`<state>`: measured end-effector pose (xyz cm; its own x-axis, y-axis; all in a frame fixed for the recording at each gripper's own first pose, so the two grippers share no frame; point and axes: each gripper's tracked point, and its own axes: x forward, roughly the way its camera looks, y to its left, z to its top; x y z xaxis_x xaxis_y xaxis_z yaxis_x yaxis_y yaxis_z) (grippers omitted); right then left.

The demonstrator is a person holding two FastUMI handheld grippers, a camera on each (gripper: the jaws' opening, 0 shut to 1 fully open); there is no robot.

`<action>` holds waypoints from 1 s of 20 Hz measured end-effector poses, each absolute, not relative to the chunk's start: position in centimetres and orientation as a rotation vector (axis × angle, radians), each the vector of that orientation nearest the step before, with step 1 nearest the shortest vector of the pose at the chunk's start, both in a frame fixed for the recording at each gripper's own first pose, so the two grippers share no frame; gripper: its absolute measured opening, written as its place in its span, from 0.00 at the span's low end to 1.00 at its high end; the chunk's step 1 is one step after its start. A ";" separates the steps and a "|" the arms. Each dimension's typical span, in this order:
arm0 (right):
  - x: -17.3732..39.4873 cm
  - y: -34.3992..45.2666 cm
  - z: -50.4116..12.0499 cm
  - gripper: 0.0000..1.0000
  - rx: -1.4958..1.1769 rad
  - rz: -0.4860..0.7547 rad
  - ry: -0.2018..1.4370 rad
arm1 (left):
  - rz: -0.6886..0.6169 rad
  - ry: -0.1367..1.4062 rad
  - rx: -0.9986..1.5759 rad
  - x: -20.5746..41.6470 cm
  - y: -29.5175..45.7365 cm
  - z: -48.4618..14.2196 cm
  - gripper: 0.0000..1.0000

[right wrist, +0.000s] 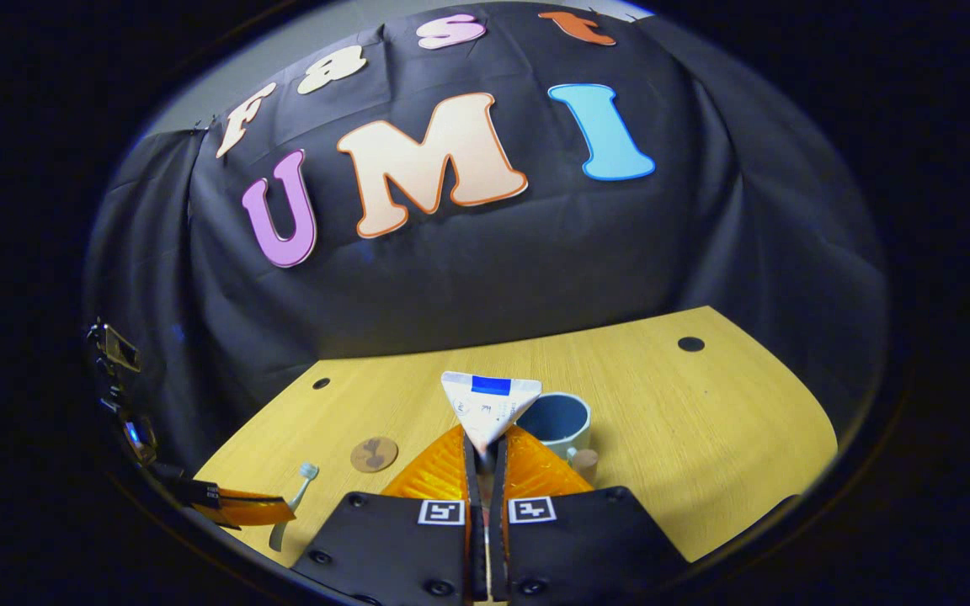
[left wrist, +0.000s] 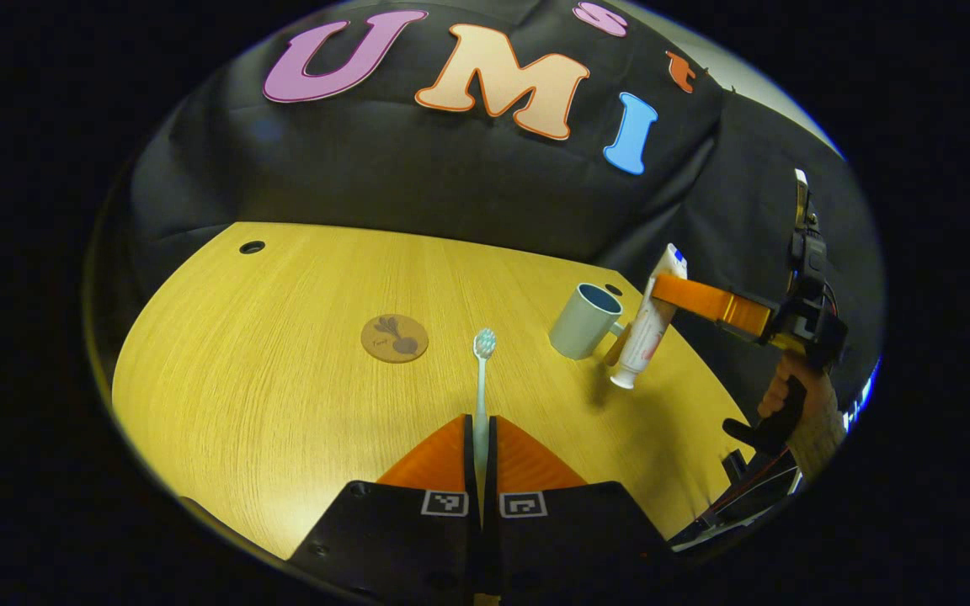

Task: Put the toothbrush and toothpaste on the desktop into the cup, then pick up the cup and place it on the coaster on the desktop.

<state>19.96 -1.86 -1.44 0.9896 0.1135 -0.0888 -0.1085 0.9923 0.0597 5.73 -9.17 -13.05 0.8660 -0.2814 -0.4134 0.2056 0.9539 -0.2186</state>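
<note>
Toothpaste [left wrist: 649, 324] pinched upright in the right gripper [left wrist: 672, 293] beside the cup [left wrist: 586, 321], toothbrush [left wrist: 482, 383] pinched in the left gripper [left wrist: 482, 433] — either may snag the rim and tip it.

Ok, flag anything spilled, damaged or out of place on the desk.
Nothing stands out. The cup stands upright and empty, the coaster lies flat, and each claw holds its item: toothbrush left, toothpaste right.

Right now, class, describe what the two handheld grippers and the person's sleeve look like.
Each gripper has a black body carrying two square black-and-white markers, seen behind the left gripper and the right gripper. In the left gripper view, the right one has a black pistol handle, and the hand holding it wears a light knitted sleeve.
</note>
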 end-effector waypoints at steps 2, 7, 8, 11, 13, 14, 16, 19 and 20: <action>21.1 -1.9 0.4 0.04 0.054 0.098 0.045 | -0.268 0.452 -0.169 5.8 -9.2 -12.9 0.00; 24.6 -2.8 4.2 0.04 0.054 0.059 -0.054 | -0.279 0.438 -0.178 5.8 -9.3 -12.6 0.00; 25.4 -3.0 4.7 0.02 0.066 0.051 -0.068 | -0.279 0.440 -0.179 5.7 -9.3 -12.7 0.00; 27.3 -4.0 5.7 0.04 0.073 0.023 -0.109 | -0.271 0.444 -0.186 5.4 -9.0 -12.8 0.00; 28.1 -5.0 4.6 0.04 0.048 -0.006 -0.089 | -0.263 0.442 -0.188 5.5 -8.8 -12.8 0.00; 28.6 -5.4 3.6 0.04 0.029 -0.019 -0.067 | -0.260 0.441 -0.189 5.4 -8.8 -12.7 0.00; 29.4 -5.8 1.6 0.02 -0.017 -0.038 -0.029 | -0.256 0.441 -0.189 5.5 -8.7 -12.8 0.00; 30.0 -5.8 -0.4 0.04 -0.054 -0.045 0.012 | -0.258 0.443 -0.191 5.7 -8.8 -12.9 0.00; 30.3 -5.8 -0.9 0.04 -0.059 -0.047 0.022 | -0.260 0.443 -0.193 5.7 -8.9 -12.9 0.00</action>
